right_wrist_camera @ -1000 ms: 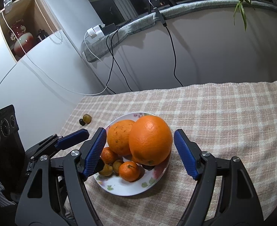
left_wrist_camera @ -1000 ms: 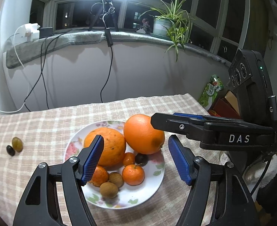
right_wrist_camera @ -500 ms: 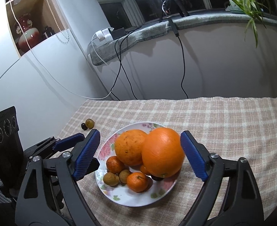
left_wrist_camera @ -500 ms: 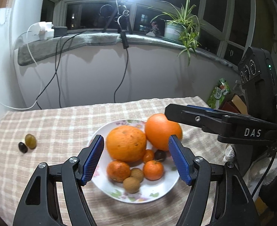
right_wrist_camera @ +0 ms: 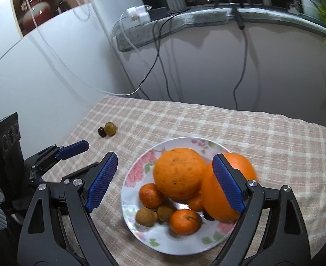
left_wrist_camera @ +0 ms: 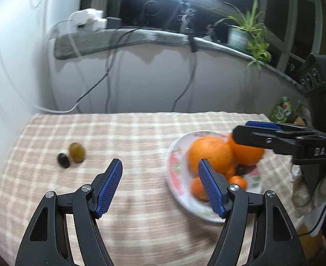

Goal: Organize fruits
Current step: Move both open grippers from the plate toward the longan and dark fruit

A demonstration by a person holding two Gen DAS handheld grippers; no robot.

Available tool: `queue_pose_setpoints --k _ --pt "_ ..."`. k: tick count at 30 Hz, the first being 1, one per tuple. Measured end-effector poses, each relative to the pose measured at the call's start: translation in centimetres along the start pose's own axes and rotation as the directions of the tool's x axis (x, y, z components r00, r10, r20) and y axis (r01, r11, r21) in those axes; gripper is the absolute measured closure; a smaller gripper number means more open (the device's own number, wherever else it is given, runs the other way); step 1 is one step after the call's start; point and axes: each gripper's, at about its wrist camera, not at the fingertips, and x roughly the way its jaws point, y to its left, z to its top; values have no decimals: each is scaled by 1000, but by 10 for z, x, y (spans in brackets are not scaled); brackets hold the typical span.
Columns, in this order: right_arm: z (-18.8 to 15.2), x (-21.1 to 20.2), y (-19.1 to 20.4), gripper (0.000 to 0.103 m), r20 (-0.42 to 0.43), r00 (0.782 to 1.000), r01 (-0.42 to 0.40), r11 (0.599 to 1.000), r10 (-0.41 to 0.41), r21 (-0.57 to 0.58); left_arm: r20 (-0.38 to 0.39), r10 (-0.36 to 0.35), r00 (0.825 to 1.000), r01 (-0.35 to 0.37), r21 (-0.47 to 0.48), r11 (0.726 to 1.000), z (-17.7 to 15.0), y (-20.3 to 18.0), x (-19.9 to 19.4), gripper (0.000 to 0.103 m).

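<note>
My right gripper [right_wrist_camera: 164,180], jaws just spread wide and empty, hides part of one of two big oranges [right_wrist_camera: 178,174]; small fruit blurred

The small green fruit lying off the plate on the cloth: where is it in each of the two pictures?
Left wrist view: the small green fruit lies left of centre on the checked cloth, a dark fruit beside it on its left.
Right wrist view: it lies left of centre, beyond the flowered plate.
Shared landmark: the flowered plate of oranges, to the right of the fruit in both.
</note>
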Motion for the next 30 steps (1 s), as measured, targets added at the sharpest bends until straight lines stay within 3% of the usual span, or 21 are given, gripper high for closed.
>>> queue_pose_setpoints --k 12,22,30 --pt "14 44 42 13 -55 996 -76 995 72 -67 -15 68 998 -69 -93 993 -14 68 3 32" --pt "29 88 60 13 -124 979 -164 986 163 5 -46 75 996 -82 -165 983 -18 113 19 33" --pt "40 126 75 19 -183 954 -227 972 235 68 -80 61 995 -75 -181 981 -16 135 34 49"
